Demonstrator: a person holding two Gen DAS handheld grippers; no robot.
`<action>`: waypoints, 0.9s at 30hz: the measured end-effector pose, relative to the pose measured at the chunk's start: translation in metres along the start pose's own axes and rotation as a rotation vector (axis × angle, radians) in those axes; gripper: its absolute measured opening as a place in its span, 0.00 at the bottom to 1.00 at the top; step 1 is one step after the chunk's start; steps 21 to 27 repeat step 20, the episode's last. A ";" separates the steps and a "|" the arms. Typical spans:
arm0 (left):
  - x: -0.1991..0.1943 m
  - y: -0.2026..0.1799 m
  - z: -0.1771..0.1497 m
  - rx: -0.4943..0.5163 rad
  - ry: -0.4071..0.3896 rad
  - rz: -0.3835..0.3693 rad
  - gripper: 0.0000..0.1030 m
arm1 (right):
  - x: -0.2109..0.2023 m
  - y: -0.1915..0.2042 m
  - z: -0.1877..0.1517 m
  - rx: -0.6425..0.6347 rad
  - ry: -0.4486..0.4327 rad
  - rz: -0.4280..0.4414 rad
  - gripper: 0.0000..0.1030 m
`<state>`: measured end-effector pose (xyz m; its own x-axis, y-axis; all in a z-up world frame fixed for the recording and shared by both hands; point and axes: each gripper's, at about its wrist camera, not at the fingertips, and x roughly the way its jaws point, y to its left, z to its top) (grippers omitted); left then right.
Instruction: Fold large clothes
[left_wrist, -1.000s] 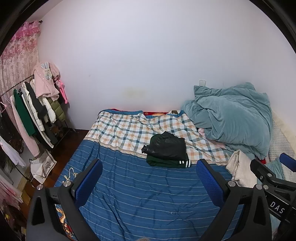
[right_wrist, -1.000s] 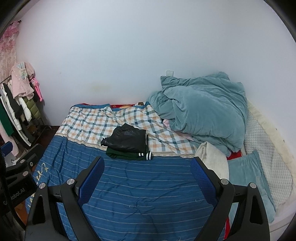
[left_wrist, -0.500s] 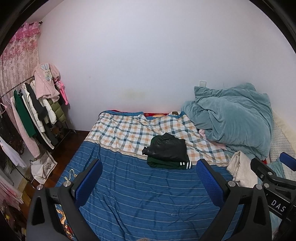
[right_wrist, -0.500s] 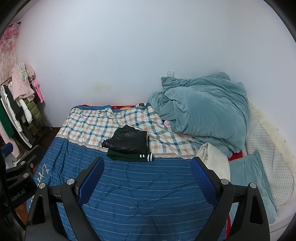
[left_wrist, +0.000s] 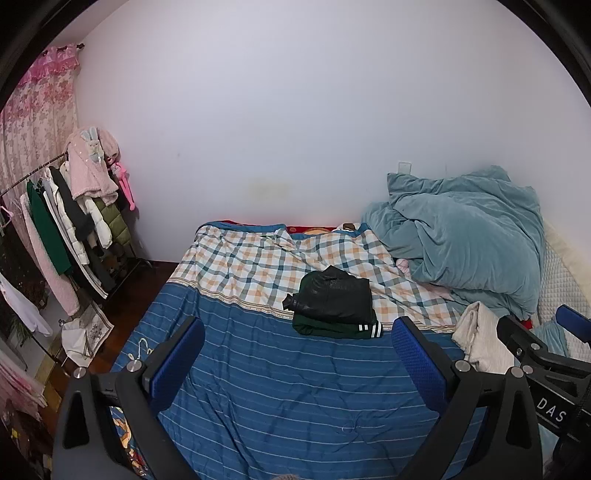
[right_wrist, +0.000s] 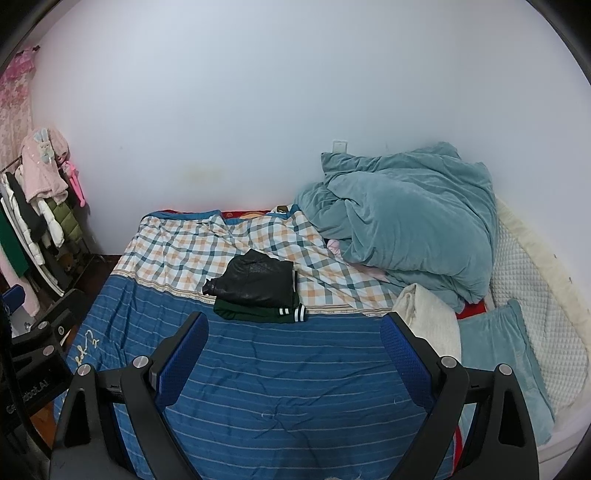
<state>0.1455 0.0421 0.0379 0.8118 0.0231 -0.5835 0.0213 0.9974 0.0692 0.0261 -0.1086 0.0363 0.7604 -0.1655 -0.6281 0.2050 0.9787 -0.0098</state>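
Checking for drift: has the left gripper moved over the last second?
Yes, slightly: in the left wrist view the folded clothes and bed sit a little lower against the left gripper, so it tilted upward.

Black jacket (left_wrist: 334, 295); blue striped bedcover (left_wrist: 295, 387); teal duvet (left_wrist: 469, 236).

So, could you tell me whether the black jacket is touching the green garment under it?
Touching. The right wrist view shows the black jacket lying folded directly on the green garment, no gap between them; both grippers are open and well short of the stack.
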 end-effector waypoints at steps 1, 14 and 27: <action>0.000 -0.001 -0.001 0.001 0.000 -0.001 1.00 | 0.001 -0.001 0.000 0.000 0.002 -0.001 0.93; 0.001 0.004 0.002 0.006 -0.002 0.000 1.00 | 0.004 -0.002 0.001 0.000 0.000 -0.002 0.93; 0.002 0.004 0.003 0.006 -0.009 0.003 1.00 | 0.005 -0.002 0.001 0.004 0.001 -0.002 0.93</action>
